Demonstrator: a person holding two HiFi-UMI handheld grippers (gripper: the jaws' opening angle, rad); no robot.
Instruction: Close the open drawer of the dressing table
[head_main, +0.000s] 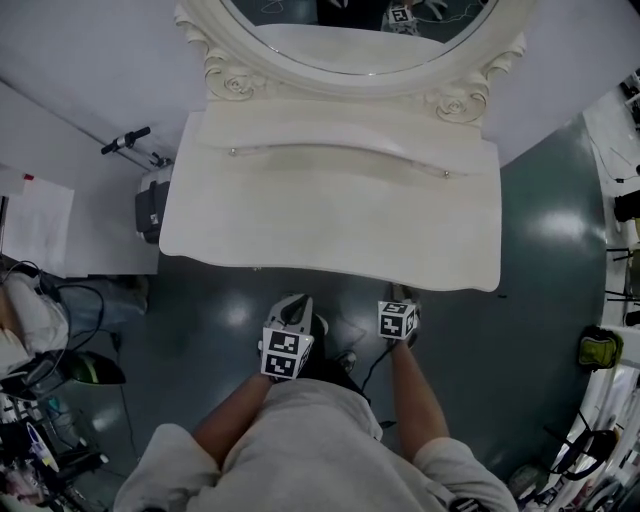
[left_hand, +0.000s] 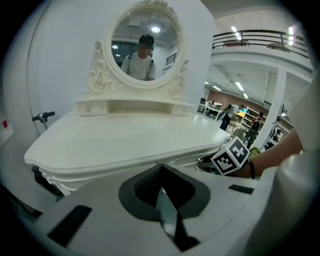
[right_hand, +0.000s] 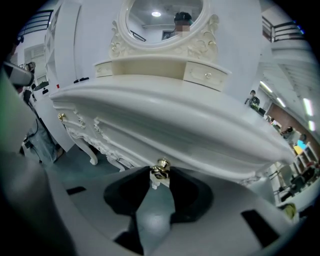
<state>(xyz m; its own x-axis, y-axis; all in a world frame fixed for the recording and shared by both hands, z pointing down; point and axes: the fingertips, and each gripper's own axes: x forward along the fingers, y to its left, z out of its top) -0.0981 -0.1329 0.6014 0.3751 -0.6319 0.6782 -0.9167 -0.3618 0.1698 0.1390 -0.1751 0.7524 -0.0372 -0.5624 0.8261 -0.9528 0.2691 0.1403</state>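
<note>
1. The left tongs (left_hand: 160, 169) hang in front of the dressing table (left_hand: 125, 140), just below its front edge. Their jaws meet at the tips with nothing between them, so they take no part in the job.
2. To their right, the right tongs (right_hand: 160, 175) hold the brass knob (right_hand: 161, 165) of the drawer (right_hand: 175, 150), one pad tight on each side of it.
3. Progress: the knob is in hand. The drawer front, straight ahead of the right tongs, sits tucked under the table top (head_main: 330, 215). It looks close to home, so I judge that only the last push and the release are left.
4. Hidden: in the head view the table top covers the drawer entirely. No view shows the seam around the drawer front clearly. In the left tongs' view the table edge cuts the drawer off.
</note>
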